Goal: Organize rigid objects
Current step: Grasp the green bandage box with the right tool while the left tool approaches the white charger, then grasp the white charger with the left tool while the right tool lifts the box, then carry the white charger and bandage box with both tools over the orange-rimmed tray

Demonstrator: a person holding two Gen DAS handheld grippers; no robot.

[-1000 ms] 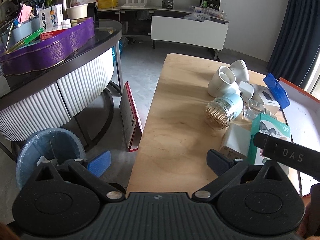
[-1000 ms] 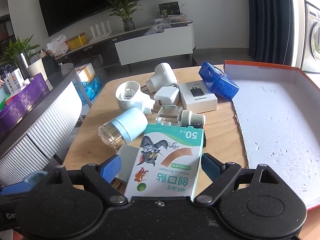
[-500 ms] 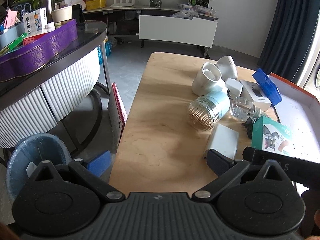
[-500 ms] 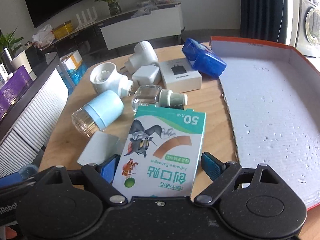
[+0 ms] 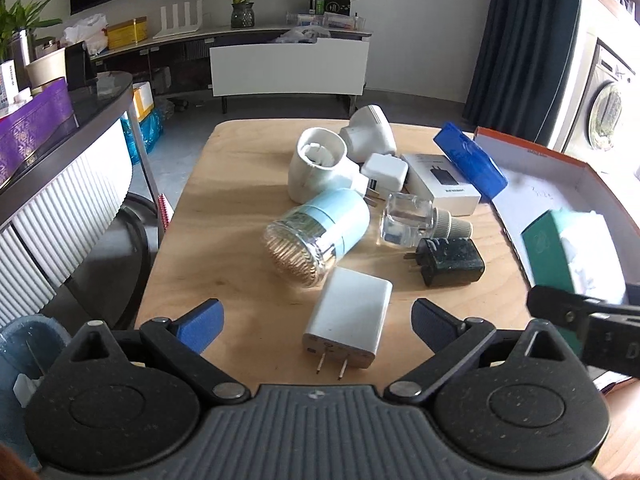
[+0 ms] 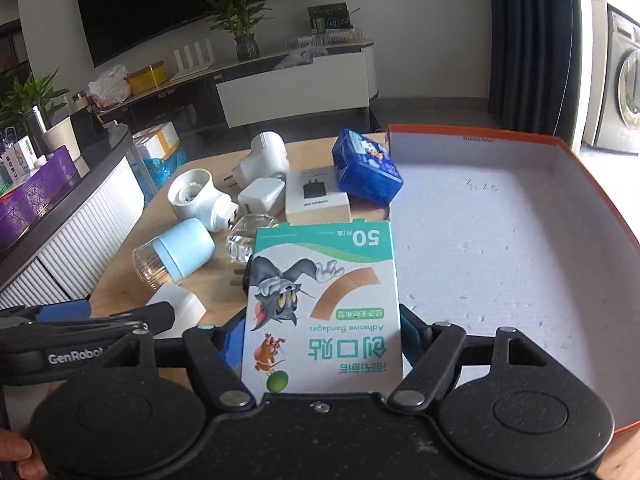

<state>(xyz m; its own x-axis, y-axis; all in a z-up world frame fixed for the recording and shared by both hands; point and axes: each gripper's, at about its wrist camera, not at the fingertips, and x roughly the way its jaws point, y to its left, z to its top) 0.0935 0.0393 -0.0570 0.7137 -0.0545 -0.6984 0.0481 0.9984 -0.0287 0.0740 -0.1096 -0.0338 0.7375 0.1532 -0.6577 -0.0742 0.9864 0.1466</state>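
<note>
My right gripper (image 6: 320, 332) is closing, and its pads press both sides of the bandage box (image 6: 324, 300), a teal and white carton with a cartoon cat. It holds the carton up beside the orange-rimmed box lid (image 6: 500, 240). In the left wrist view the carton (image 5: 560, 248) hangs over the lid's near edge. My left gripper (image 5: 316, 318) is open above the wooden table (image 5: 224, 208). A white charger (image 5: 348, 316) lies between its fingertips, untouched. Beyond lie a black charger (image 5: 450, 260), a blue-capped toothpick jar (image 5: 320, 236) and a small glass bottle (image 5: 408, 220).
Further back sit two white plug adapters (image 5: 320, 168), a small white charger (image 5: 384, 170), a white carton (image 5: 440, 184) and a blue pack (image 5: 470, 162). A curved counter (image 5: 80, 184) and a bin (image 5: 24, 344) stand left of the table. A washing machine (image 5: 608, 116) is at the right.
The right jaws have narrowed onto the bandage box and carried it up and right toward the lid. The left gripper has swung right, so the white charger now lies between its fingers.
</note>
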